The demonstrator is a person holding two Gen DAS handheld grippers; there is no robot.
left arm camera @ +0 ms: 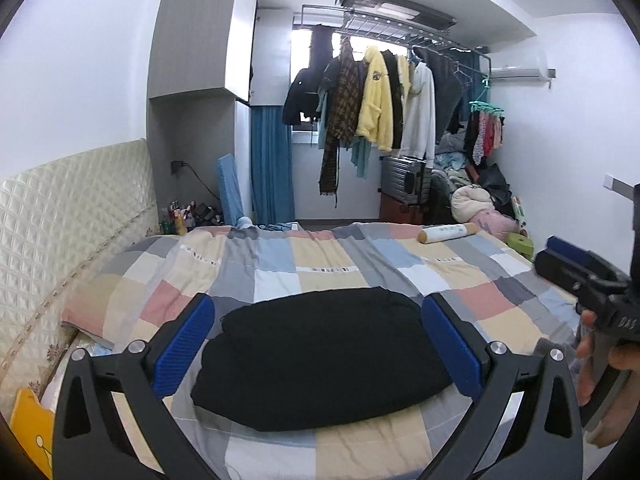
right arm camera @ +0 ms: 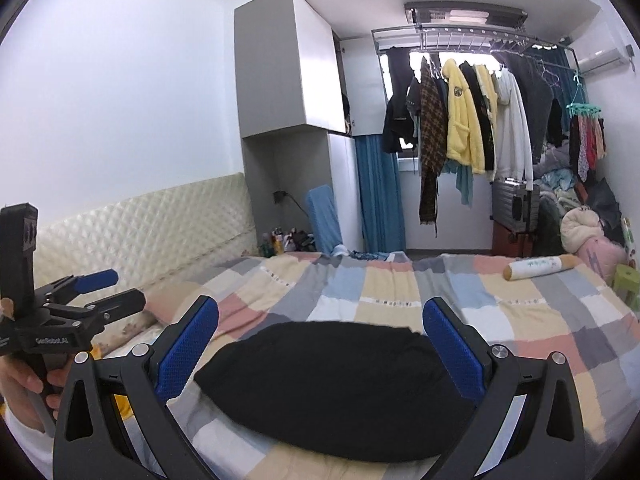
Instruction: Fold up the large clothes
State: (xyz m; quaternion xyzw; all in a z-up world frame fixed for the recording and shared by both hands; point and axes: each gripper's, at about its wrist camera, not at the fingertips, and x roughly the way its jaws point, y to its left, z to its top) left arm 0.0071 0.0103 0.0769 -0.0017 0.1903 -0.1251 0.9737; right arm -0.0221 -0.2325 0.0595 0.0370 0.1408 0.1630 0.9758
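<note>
Left wrist view, folded black garment (left arm camera: 320,356) on near bed (left arm camera: 320,256), left gripper (left arm camera: 318,344) and right gripper (right arm camera: 320,350) both spread wide, grasping nothing.

Folded garment (left arm camera: 320,360) lies on the bed (left arm camera: 340,252), near edge, centred before both cameras. Left gripper (left arm camera: 318,344) and right gripper (right arm camera: 320,350) hang above it, side by side, fingers (left arm camera: 184,344) spread, nothing between them. Headboard (left arm camera: 60,232) along bed's left. Roll-shaped pillow (left arm camera: 446,233) on far right corner of bed. Behind bed: clothes rack (left arm camera: 380,100) with hanging garments, suitcase (left arm camera: 404,180) under it, heap of bedding (left arm camera: 476,200) to its right. Cabinet (left arm camera: 200,40) at far left corner.
</note>
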